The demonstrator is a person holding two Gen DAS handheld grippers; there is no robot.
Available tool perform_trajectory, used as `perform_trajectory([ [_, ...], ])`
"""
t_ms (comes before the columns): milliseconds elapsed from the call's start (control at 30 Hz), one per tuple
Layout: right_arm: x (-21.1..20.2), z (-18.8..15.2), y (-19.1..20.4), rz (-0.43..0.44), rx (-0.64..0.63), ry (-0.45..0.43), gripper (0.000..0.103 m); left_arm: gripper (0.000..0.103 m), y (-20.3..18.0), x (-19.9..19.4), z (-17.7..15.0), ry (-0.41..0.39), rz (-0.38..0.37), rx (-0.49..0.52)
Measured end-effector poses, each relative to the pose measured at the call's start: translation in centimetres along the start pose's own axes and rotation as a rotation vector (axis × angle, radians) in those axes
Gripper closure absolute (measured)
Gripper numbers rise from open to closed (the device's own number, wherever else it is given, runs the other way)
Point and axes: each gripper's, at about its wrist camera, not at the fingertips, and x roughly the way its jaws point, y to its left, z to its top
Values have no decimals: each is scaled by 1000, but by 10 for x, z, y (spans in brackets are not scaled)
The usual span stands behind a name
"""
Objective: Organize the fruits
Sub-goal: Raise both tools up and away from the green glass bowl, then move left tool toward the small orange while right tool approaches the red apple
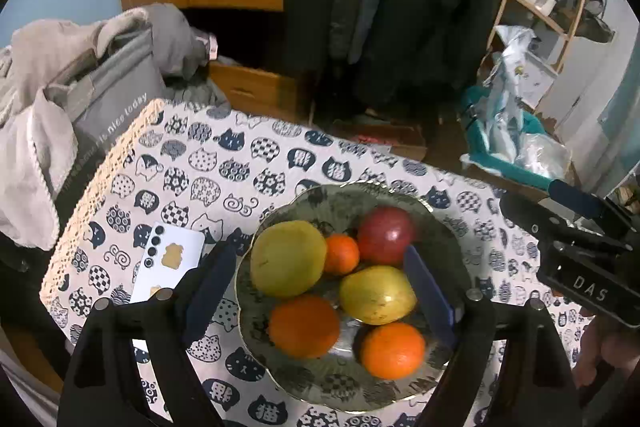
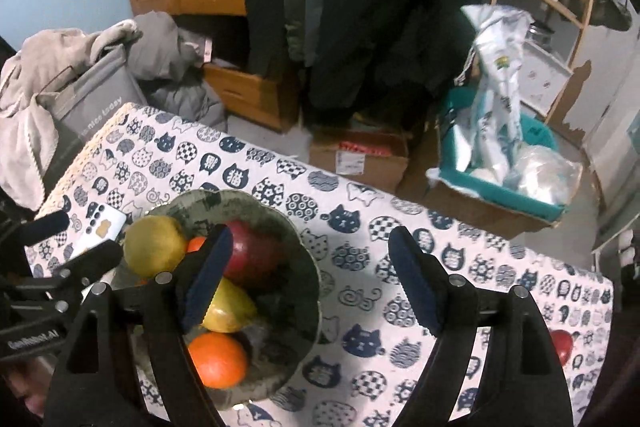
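Both tools gaping, empty: left tool [image 1: 320, 291] over heaped bowl [image 1: 452, 247] (rolling risk), right tool [image 2: 310, 281] beside it.

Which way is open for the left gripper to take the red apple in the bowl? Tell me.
Probably from above: the left gripper is open over the bowl, and the red apple lies uncovered at the far side, though a small orange crowds it.
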Motion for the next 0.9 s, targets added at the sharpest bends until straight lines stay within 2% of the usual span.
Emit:
perform_trajectory([
  [133, -20, -2, -4, -17, -6, -34, 22, 14, -9, -20, 2, -45, 0, 23],
  [300, -47, -5, -13, -29, 13, -72, 19, 6, -26, -46, 3, -106, -10, 57],
  [533, -84, -12, -28, -58, 26, -124, 18, 2, -53, -75, 4, -167, -36, 127],
  [900, -135, -31, -61, -113, 47, -184, 18, 1, -85, -112, 1, -234, -64, 186],
])
